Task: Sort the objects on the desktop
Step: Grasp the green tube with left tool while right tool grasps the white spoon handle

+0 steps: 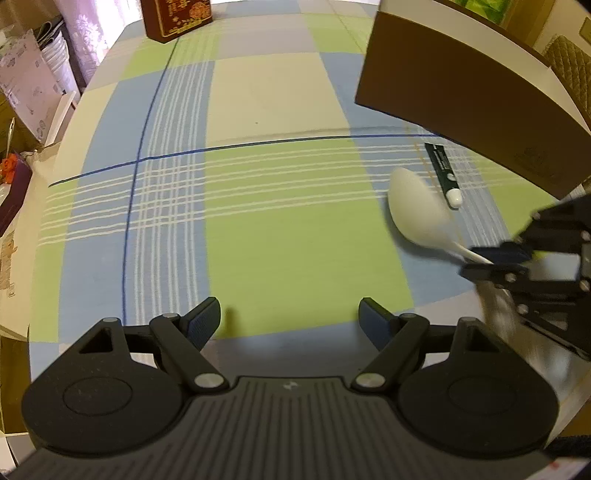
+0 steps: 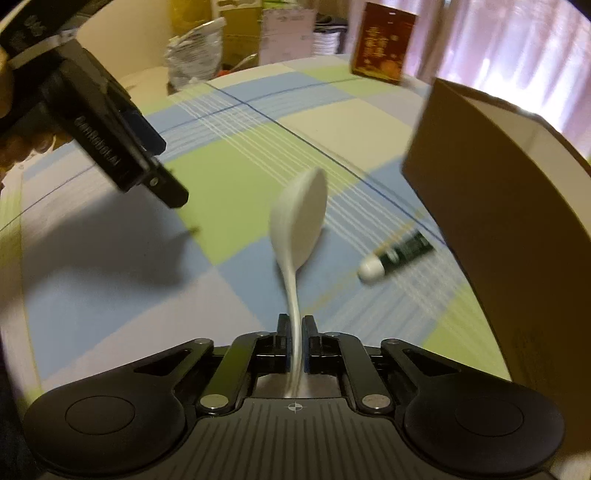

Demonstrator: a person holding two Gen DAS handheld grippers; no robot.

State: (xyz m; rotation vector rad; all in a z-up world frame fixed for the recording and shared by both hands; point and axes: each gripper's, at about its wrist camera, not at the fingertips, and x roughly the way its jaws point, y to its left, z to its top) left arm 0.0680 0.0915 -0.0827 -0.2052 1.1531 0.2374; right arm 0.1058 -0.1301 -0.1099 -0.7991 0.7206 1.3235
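Observation:
My right gripper (image 2: 294, 325) is shut on the handle of a white spoon (image 2: 300, 218) and holds it above the table, bowl pointing away. In the left wrist view the spoon (image 1: 415, 208) and the right gripper (image 1: 491, 260) are at the right. A dark green tube with a white cap (image 2: 397, 256) lies on the cloth beside the brown box (image 2: 498, 206); it also shows in the left wrist view (image 1: 443, 173). My left gripper (image 1: 290, 321) is open and empty above the checked cloth; it appears at the upper left of the right wrist view (image 2: 162, 184).
The brown open box (image 1: 461, 88) stands at the right. A red-brown printed box (image 1: 173, 16) stands at the table's far edge. The checked tablecloth (image 1: 277, 221) covers the round table. Cartons and bags are stacked beyond the table's left edge (image 1: 26, 85).

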